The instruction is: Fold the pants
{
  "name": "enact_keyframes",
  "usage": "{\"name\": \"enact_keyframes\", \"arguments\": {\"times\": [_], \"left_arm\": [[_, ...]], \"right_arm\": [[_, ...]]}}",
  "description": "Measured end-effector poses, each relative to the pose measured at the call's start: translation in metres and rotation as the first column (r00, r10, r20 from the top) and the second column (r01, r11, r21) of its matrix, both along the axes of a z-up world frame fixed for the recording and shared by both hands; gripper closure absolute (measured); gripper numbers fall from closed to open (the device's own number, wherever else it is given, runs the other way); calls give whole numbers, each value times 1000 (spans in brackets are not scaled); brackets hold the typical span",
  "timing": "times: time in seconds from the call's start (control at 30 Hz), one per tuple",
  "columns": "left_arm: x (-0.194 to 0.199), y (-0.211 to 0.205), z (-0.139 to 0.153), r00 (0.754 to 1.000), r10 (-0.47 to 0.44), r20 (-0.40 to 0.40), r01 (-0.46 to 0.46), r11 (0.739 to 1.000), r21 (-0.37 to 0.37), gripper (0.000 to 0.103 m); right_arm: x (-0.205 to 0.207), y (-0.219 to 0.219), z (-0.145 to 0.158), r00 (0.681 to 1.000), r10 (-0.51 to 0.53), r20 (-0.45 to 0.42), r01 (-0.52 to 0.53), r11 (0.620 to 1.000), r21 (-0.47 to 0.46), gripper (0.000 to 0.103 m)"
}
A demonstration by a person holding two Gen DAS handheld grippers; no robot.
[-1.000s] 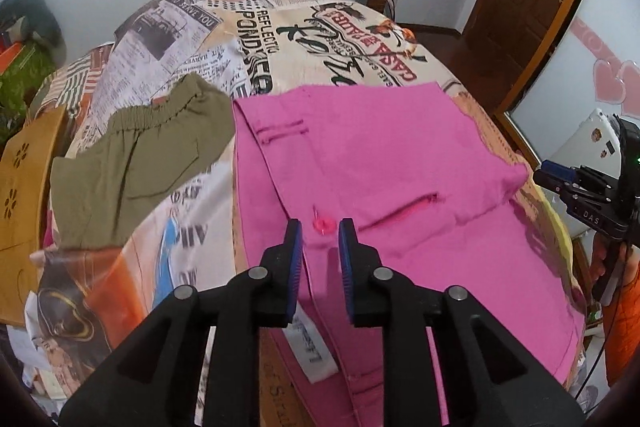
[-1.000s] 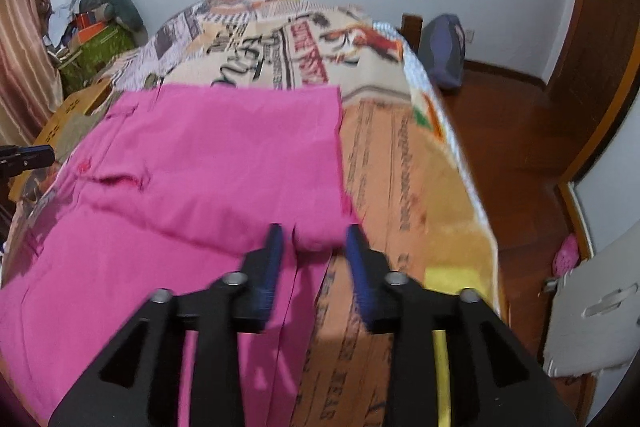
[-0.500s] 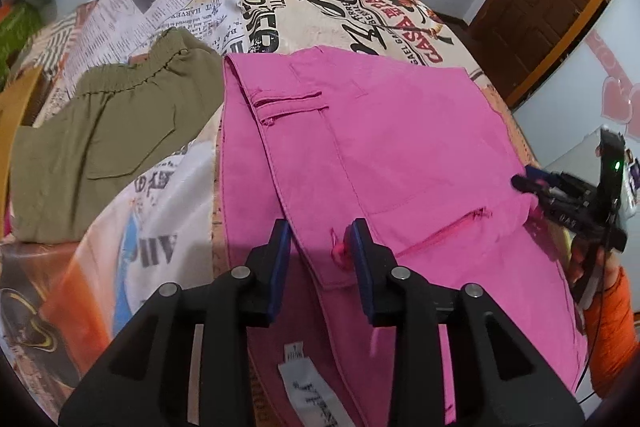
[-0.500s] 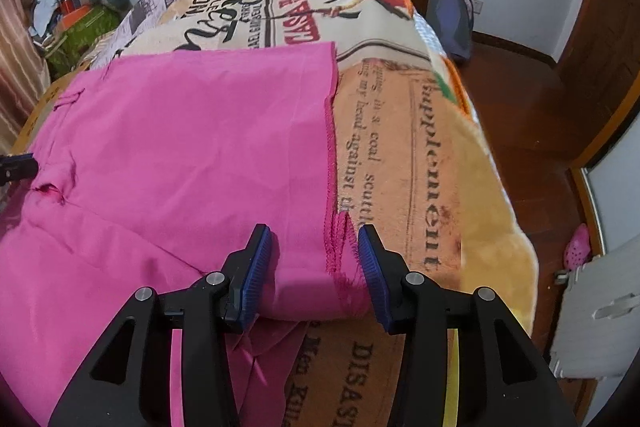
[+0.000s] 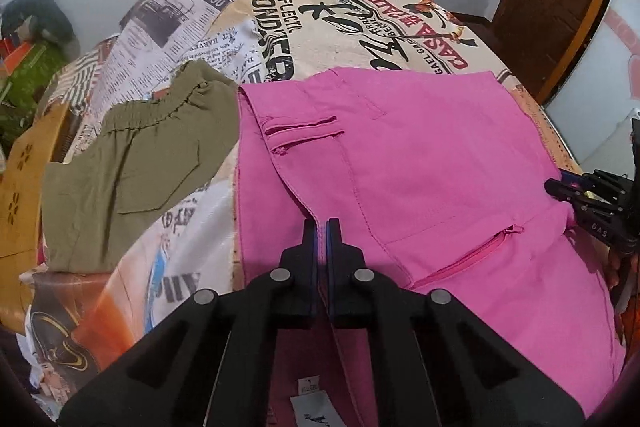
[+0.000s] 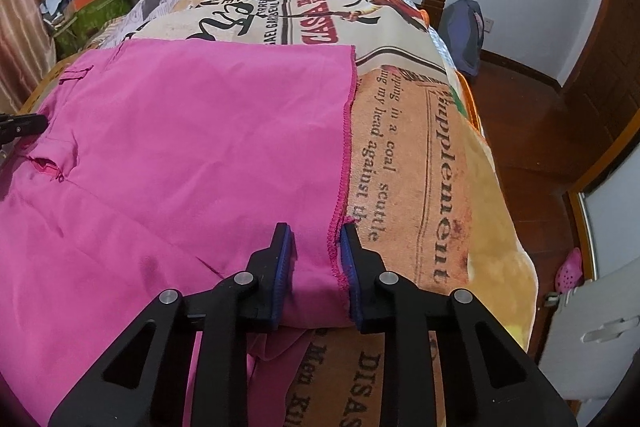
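the pink pants (image 5: pixel 420 167) lie spread across the newspaper-print blanket (image 5: pixel 320 27) on the bed, one half already laid over the other. the waistband end is toward the left gripper and the hem end toward the right, and a pair of olive shorts (image 5: pixel 132 163) sits just beside them on the blanket.

the left gripper (image 5: pixel 321 227) has just been closing, and its jaws are now pressed together at the waistband edge. whether any cloth is actually caught between the pads cannot be told from its own camera. if they have shut on nothing, or on the top layer alone, that end will stay behind or the layers will peel apart on a lift.

the right gripper (image 6: pixel 316 239) has also just been closing. its jaws stand part-way in, pinching a bunched fold of pink fabric beside the stitched hem (image 6: pixel 346 147). the right pad sits right at the serged edge, so the hold looks shallow there, and a quick pull could let the hem slide out.

if only one end holds, the next fold would go on crooked. loose fabric hanging below the right gripper could drag and wrinkle the lower layer.
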State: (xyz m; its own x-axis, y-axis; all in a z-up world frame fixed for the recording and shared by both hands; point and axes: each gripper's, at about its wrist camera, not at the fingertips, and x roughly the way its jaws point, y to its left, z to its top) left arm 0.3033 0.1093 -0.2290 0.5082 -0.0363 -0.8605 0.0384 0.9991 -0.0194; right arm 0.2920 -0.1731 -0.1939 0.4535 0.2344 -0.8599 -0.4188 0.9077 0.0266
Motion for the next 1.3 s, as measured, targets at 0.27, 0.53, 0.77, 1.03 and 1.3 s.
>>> {"name": "enact_keyframes", "arguments": {"times": [0.27,0.53,0.77,1.03,1.3], "left_arm": [[3,5,-1,999,11,-41,-12,1000,-25,98],[9,5,43,998,-13,54,12,1000,21,67],[39,28,47,997,21,79,-22,1000,8,41],[88,53,15,999,44,-27,-46,996,-79,41],[105,59,-14,997,24,-76,-32,995,-96,41]], "right_arm": [[8,2,4,998,-33,-45,33,999,3,77],[16,3,43,998,-27,61,26,1000,16,58],[42,7,60,990,-21,136,19,1000,17,37],[80,19,44,991,3,135,0,1000,-21,37],[117,23,12,997,26,76,-23,999,-35,39]]}}
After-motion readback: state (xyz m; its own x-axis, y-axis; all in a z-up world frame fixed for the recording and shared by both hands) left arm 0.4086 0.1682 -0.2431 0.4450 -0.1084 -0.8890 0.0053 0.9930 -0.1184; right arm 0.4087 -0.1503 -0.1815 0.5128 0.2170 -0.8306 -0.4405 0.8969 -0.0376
